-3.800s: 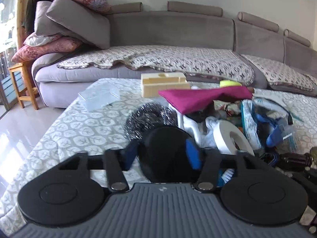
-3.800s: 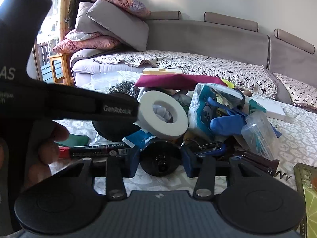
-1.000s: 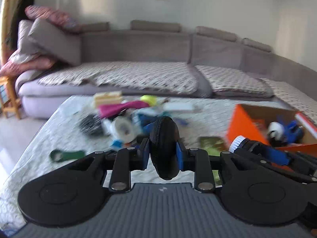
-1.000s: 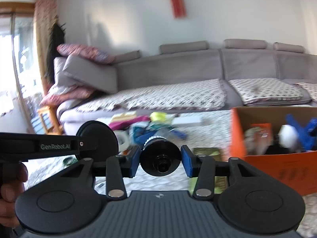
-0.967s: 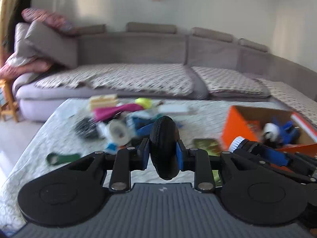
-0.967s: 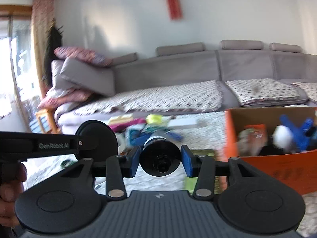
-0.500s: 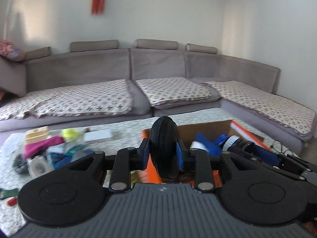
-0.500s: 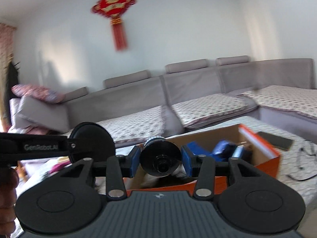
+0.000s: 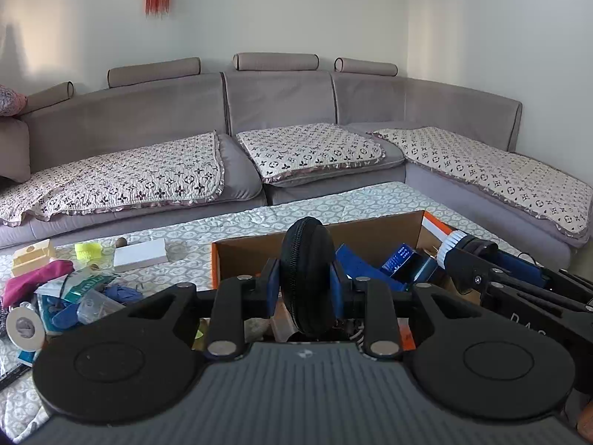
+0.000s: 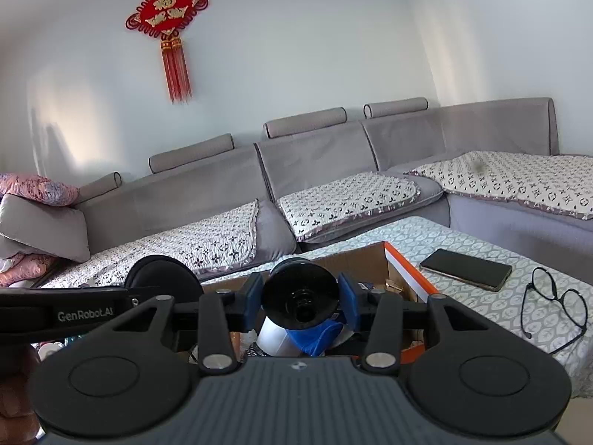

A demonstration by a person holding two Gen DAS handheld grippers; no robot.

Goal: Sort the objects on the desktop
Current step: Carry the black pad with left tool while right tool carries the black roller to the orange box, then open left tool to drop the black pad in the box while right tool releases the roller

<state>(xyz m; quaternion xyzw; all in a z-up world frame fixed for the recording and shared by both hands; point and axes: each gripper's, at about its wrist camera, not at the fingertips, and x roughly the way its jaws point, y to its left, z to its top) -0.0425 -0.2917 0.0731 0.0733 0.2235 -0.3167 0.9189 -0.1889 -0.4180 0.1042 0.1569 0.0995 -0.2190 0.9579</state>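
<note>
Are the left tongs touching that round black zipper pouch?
Touching. The left wrist view shows the left tongs with both blue pads pressed flat against the black zipper pouch, no gap on either side.

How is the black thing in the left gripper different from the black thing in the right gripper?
The left gripper pinches a zipped case, flat and round, standing on edge with its zipper toward the camera. The right gripper pinches a black spool, which has a hollow middle and wide rims; the case has no hole. Both are black, held tight, over the orange box.

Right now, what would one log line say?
left gripper: holds black zip case | right gripper: holds black spool | both over orange box
</note>
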